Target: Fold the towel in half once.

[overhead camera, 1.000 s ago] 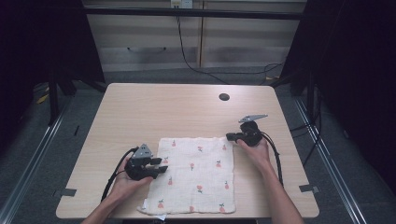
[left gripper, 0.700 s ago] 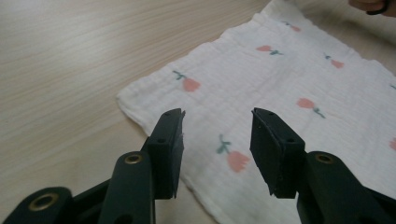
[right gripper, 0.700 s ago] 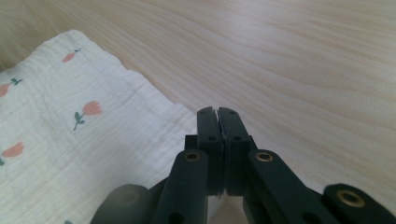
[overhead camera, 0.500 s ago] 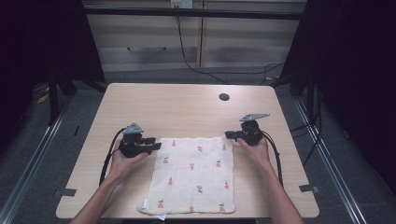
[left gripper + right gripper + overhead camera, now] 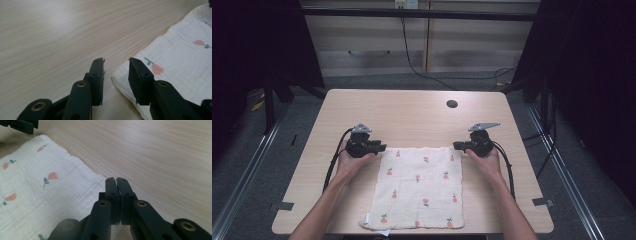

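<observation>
White cloth (image 5: 419, 187), one, two claws, left claw (image 5: 382, 148), right claw (image 5: 457, 145).

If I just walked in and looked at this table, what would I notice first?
A white cloth printed with little pink flowers lies flat at the near edge of the pale wooden table. At its two far corners, a hand holds black tongs: the left tongs gape open beside the corner, and the right tongs are pinched shut there.
</observation>
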Action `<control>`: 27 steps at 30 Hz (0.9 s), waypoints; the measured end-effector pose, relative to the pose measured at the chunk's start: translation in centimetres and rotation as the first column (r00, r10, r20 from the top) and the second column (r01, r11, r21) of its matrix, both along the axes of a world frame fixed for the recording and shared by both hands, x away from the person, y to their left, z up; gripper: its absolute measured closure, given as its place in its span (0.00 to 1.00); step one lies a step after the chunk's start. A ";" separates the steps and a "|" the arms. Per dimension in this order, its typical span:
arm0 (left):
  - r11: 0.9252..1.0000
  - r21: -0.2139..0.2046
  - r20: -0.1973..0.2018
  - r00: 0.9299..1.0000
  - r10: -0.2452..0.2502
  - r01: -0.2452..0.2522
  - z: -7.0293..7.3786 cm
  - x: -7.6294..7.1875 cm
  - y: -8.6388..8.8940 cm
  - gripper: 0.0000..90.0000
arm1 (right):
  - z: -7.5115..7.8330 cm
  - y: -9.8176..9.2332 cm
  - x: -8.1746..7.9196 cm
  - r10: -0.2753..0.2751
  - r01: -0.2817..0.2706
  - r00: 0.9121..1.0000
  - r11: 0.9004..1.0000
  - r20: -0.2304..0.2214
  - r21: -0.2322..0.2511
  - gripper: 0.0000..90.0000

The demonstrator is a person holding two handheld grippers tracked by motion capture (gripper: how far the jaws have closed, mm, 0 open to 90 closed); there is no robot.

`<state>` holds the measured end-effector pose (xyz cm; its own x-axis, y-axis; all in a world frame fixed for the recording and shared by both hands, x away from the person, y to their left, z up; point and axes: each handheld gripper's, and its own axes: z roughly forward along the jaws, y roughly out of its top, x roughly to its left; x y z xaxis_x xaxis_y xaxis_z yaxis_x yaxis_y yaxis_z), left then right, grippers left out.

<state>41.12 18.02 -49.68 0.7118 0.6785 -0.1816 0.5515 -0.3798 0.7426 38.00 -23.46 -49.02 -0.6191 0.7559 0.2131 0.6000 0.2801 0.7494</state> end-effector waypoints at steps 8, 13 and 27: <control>1.000 0.006 -0.015 1.000 0.014 -0.014 -0.9 -0.1 -0.9 0.77 | -0.3 0.3 0.1 0.010 -0.010 1.000 1.000 0.000 0.001 0.98; 1.000 0.029 -0.005 1.000 0.012 -0.012 -1.0 -0.2 -1.3 0.80 | -0.3 0.4 0.0 0.010 -0.010 1.000 1.000 0.002 -0.003 0.98; 1.000 0.009 -0.009 1.000 -0.009 0.009 -0.7 -0.8 -0.7 0.95 | 0.0 0.3 0.0 -0.002 0.002 1.000 1.000 0.006 0.015 0.98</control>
<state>40.28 17.27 -50.39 0.7162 0.6740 -0.1813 0.5544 -0.3916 0.7343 37.97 -23.14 -49.02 -0.6191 0.7537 0.2207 0.5956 0.2675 0.7574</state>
